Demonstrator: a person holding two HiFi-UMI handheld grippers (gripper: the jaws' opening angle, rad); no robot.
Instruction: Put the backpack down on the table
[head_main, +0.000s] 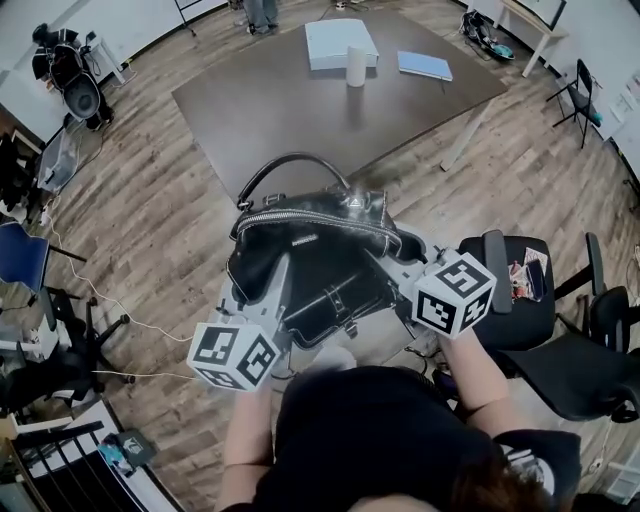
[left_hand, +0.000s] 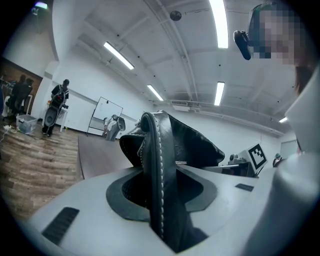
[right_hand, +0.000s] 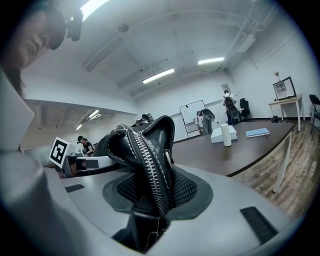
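**Black leather backpack (head_main: 310, 255) held aloft, short of the surface (head_main: 270, 100)**

Each pair of tongs has a firm hold. The left tongs (left_hand: 160, 192) are clamped on a stitched edge, and the right tongs (right_hand: 159, 192) on the zipped rim. The backpack hangs between them above the wooden floor (head_main: 150, 220), mouth gaping, just near of the brown surface. This looks like the carrying step. The next move calls for taking it farther out over the bare near part, lowering it level, then letting go.

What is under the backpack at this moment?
Wood floor shows on both sides of the backpack, and the table lies just beyond it; the spot directly beneath is covered by the bag itself.
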